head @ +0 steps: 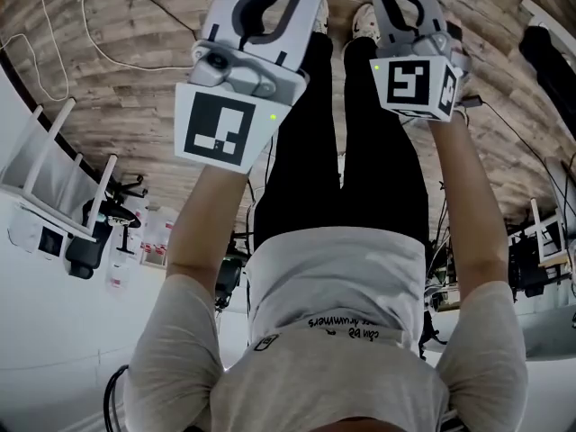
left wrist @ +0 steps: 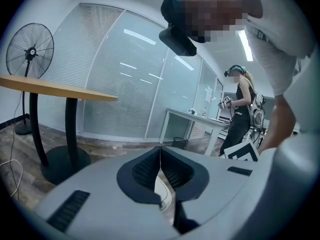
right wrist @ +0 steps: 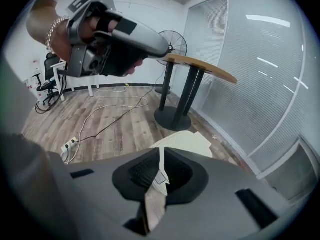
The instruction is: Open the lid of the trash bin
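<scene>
Left tongs (left wrist: 160, 150) are pressed together, empty. Right tongs (right wrist: 159, 156) stand barely parted, empty, above what looks like the trash bin lid (right wrist: 191, 143). This is likely the approach; next comes catching the lid's edge.

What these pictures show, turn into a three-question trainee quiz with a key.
1. True or false: the left tongs grip something.
2. What stands near the round table? A. a fan B. a ladder C. a fridge
3. Fill in: the floor is laid with ____ planks.
Key: 1 false, they are shut with nothing between them; 2 A; 3 wooden.
</scene>
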Action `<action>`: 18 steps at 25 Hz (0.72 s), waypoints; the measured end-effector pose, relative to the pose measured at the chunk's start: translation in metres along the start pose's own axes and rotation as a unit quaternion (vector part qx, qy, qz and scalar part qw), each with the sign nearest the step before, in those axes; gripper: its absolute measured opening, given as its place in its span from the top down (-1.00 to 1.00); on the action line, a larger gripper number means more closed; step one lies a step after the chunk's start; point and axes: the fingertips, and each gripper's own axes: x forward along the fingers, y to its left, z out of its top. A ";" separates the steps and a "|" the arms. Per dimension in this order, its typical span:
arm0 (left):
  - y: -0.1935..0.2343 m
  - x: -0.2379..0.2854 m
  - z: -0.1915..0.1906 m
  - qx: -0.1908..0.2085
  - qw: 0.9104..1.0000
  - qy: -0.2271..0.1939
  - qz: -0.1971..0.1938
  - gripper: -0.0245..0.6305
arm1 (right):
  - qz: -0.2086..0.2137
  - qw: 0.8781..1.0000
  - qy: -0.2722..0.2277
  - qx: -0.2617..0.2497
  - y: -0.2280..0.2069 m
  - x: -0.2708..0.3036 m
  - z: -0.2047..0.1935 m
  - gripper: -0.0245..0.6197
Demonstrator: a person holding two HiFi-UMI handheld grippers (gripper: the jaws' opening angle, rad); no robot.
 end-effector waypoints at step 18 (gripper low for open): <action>0.008 0.019 -0.028 0.012 1.000 0.017 0.007 0.86 | 0.037 0.987 0.115 -0.109 0.027 0.100 -0.093 0.73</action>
